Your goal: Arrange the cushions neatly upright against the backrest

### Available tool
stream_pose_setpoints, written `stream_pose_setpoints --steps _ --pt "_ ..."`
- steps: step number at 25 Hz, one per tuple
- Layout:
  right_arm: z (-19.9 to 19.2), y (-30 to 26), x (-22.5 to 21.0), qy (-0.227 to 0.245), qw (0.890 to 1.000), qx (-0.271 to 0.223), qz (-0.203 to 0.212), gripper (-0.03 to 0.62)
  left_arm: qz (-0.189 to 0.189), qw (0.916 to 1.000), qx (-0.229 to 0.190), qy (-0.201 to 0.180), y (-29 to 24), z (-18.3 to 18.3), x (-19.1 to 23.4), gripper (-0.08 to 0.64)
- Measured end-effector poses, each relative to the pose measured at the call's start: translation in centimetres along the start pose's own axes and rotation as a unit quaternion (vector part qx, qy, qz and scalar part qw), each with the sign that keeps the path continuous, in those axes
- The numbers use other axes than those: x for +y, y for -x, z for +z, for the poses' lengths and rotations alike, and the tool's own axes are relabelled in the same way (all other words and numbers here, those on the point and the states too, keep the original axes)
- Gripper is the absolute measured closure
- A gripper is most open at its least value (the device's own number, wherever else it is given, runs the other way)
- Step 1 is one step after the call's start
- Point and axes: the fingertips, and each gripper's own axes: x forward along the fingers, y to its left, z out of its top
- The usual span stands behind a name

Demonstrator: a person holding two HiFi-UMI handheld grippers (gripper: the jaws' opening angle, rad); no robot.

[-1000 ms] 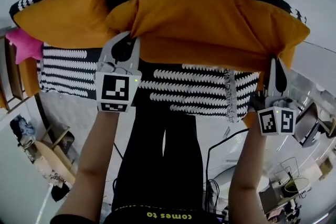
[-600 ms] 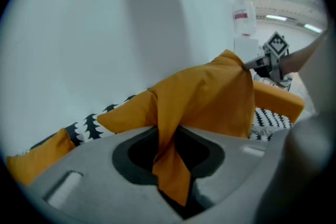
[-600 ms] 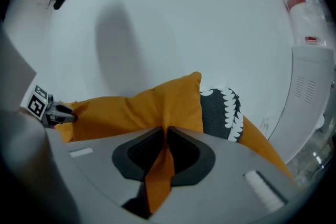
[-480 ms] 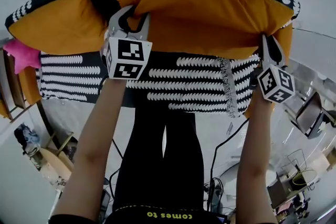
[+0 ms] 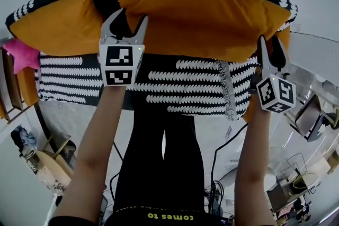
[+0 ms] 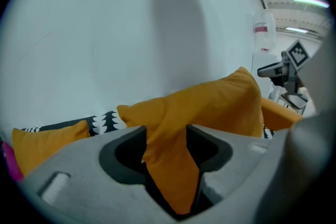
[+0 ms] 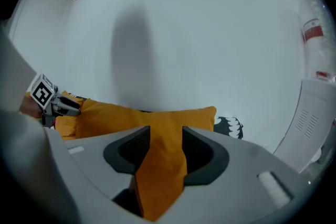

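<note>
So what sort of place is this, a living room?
Likely a lab or workshop, not a home: the patterned sofa and orange cushions share it with floor cables and ceiling strip lights.

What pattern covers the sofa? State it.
Sofa: black with white scallop rows; head view shows it best.

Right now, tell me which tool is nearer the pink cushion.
Left. The left tool is at the big orange cushion's left corner, on the pink cushion's side. The right tool is at its far right corner. Both tools' jaws have just been opening, with orange fabric between them.
</note>
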Motion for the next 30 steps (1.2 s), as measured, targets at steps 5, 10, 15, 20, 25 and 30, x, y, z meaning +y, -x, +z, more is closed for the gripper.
stream_pose_setpoints --steps 5,10,15,20,25,30 --pt "4.6 2.1 0.8 0.007 0.998 -0.059 0.014 0.451 -0.014 0.9981 -0.035 0.048 1.9 2.8 -0.8 0.323" --pt "9.9 7.8 3.6 0.025 0.99 -0.141 0.006 0.581 -0.005 0.9942 -0.094 0.052 7.4 6.6 -0.8 0.421" --pt "13.7 12.9 5.5 0.024 0.984 -0.177 0.005 0.581 0.01 0.9873 -0.155 0.032 12.6 10.9 -1.3 0.561" --pt "17.4 18.0 5.6 -0.001 0.978 -0.207 -0.012 0.581 0.016 0.9843 -0.175 0.017 17.7 14.1 -2.5 0.561" --pt "21.4 21.4 6.7 -0.015 0.973 -0.229 0.006 0.581 0.014 0.9824 -0.186 0.015 21.7 17.1 -3.1 0.561" --pt "24.2 24.1 10.2 -0.019 0.971 -0.234 0.053 0.581 0.014 0.9803 -0.197 0.003 25.4 19.5 -3.4 0.561"
